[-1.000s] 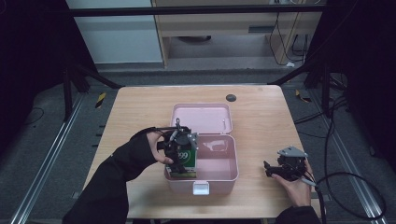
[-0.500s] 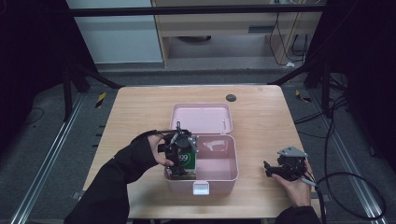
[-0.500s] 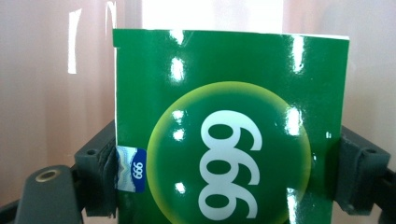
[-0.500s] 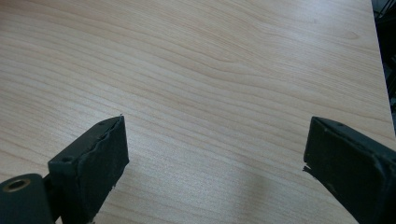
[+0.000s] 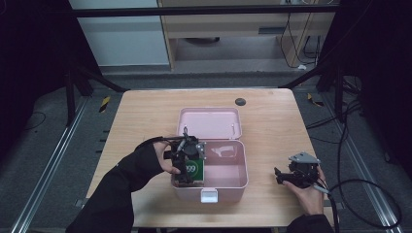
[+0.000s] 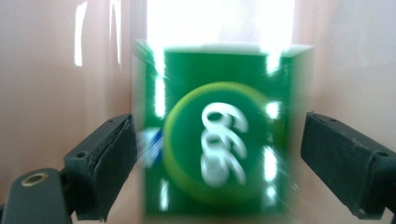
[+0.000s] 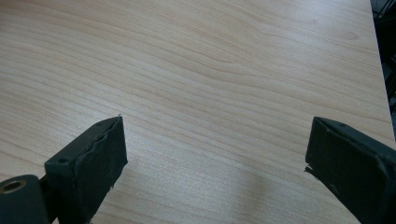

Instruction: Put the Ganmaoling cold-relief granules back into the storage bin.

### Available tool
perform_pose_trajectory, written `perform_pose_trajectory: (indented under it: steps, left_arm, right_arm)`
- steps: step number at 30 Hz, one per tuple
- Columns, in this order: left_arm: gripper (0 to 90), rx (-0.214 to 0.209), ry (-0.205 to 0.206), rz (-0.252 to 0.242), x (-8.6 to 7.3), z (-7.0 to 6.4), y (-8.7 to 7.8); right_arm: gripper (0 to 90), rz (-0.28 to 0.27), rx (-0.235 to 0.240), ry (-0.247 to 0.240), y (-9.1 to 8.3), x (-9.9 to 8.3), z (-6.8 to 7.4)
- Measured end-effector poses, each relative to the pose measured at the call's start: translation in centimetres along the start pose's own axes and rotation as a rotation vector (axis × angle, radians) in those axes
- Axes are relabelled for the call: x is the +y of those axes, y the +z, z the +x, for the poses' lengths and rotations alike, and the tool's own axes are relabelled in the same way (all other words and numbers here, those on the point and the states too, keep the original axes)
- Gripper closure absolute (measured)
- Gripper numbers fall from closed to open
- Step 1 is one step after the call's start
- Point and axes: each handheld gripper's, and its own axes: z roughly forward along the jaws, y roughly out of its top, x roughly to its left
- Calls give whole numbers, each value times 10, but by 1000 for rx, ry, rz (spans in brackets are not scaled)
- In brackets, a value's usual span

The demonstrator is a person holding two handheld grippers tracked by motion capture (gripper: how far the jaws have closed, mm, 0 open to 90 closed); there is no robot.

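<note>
Left gripper (image 6: pixel 215 154), jaws spread either side of a green box (image 6: pixel 217 135), neither clearly touching it; the box stands in the left end of the open pink case (image 5: pixel 240 182). Placement appears complete; withdrawal upward likely follows. Right gripper (image 7: pixel 215 158), jaws apart, rests idle on the table (image 7: pixel 210 60).

Counted: one pink box (image 5: pixel 228 180), one green pack (image 5: pixel 194 169), two grippers (left (image 5: pixel 187 167), right (image 5: pixel 282 175)), one table (image 5: pixel 145 116), one dark disc (image 5: pixel 240 102).
</note>
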Motion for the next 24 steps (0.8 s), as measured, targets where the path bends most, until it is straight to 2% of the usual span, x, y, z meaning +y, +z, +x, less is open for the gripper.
perform_pose_trajectory:
  steps: [5, 6, 8, 9, 11, 13, 17, 19, 20, 22, 23, 24]
  left_arm:
    - [116, 49, 2, -39, -3, -2, -21]
    - [121, 49, 2, -39, -3, -2, -21]
    - [126, 65, 1, -78, -6, -5, -34]
    - [157, 72, -1, -102, -8, -6, -40]
    - [176, 109, -4, -152, -14, -11, -56]
    - [210, 126, -13, -181, -19, -15, -68]
    - [274, 165, -55, -254, -34, -23, -86]
    - [290, 173, -66, -267, -38, -24, -89]
    - [295, 176, -91, -294, -48, -27, -93]
    - [295, 203, -115, -295, -59, -30, -94]
    - [291, 203, -115, -295, -59, -30, -94]
    - [291, 220, -138, -304, -68, -32, -94]
  right_arm:
    - [53, -1, -2, 1, 0, 0, 0]
    - [53, -1, -3, -1, 0, 0, 0]
    - [54, 1, -3, 4, 0, 0, 0]
    - [53, 0, -4, 4, 0, 0, 0]
    - [54, -1, -4, 6, -1, 0, -1]
    - [54, -1, -6, 10, -1, 0, -1]
    - [53, 0, -6, 10, -1, 0, -1]
    - [51, 2, -7, 10, -1, 0, -1]
    - [52, 5, -8, 13, -2, 0, -1]
    - [52, 7, -7, 13, -2, 0, -1]
    - [52, 7, -7, 13, -2, 0, -1]
    - [52, 7, -6, 12, -2, 0, -1]
